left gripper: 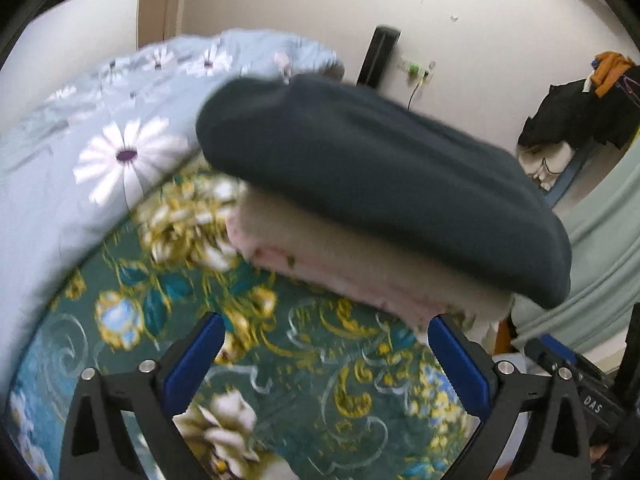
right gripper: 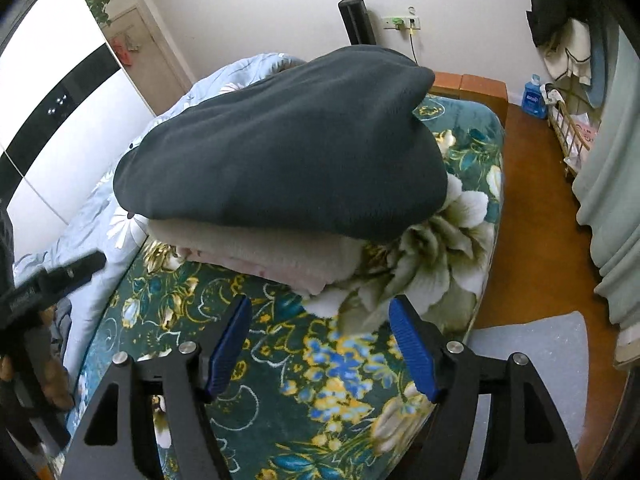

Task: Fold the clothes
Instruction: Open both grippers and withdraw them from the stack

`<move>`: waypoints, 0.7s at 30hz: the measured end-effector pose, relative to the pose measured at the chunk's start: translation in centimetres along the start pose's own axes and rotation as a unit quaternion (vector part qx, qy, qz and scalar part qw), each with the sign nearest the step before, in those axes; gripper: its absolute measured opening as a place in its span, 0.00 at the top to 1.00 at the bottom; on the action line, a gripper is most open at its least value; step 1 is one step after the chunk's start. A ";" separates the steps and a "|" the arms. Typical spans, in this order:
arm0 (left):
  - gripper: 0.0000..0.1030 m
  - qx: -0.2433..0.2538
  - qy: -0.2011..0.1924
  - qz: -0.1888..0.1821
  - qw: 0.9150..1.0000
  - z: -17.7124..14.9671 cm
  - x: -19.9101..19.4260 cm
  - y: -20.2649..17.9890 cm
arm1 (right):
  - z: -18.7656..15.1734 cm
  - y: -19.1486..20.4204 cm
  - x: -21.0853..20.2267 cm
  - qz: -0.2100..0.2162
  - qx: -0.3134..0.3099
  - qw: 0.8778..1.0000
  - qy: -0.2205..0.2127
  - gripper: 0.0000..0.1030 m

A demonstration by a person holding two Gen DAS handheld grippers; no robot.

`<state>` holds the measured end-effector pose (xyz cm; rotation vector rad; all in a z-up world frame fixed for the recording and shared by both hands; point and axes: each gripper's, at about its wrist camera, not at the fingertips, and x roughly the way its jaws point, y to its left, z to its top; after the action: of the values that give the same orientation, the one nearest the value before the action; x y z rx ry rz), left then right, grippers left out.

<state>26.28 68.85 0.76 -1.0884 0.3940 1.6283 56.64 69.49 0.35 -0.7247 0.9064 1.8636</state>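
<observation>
A folded dark garment [right gripper: 280,152] lies on top of a folded cream and pink garment [right gripper: 272,256], stacked on the bed's green floral blanket [right gripper: 312,360]. The same dark garment [left gripper: 380,176] and cream garment [left gripper: 360,264] fill the middle of the left wrist view, blurred. My left gripper [left gripper: 326,356] stands wide open over the blanket just short of the stack, nothing between its blue pads. My right gripper [right gripper: 320,340] is open too, in front of the stack's near edge, with only blanket between its fingers. The left gripper [right gripper: 52,280] also shows at the left edge of the right wrist view.
A pale blue daisy quilt [left gripper: 80,152] lies bunched on the bed behind the stack. A black tower device [right gripper: 356,20] stands at the wall. Beyond the bed's right edge are orange floor [right gripper: 532,216], a grey mat [right gripper: 532,360], a grey-green curtain [right gripper: 616,184] and a rack of clothes [left gripper: 576,120].
</observation>
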 end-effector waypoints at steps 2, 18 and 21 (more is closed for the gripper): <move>0.00 -0.012 0.007 0.001 1.000 -1.0 0.2 -0.3 | -0.1 0.2 0.0 0.003 -0.001 1.000 -0.004 0.28; 0.00 -0.038 0.004 0.051 0.998 -3.8 0.0 -2.3 | -0.9 1.2 -0.4 0.003 -0.040 0.999 -0.026 0.00; 0.00 -0.027 -0.003 0.063 0.998 -4.0 0.0 -2.9 | -1.0 0.9 -0.4 -0.002 -0.038 0.999 -0.029 0.00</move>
<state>30.66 67.01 -0.59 -1.1181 0.4249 1.7608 56.11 68.21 0.34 -0.7135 0.8011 1.9143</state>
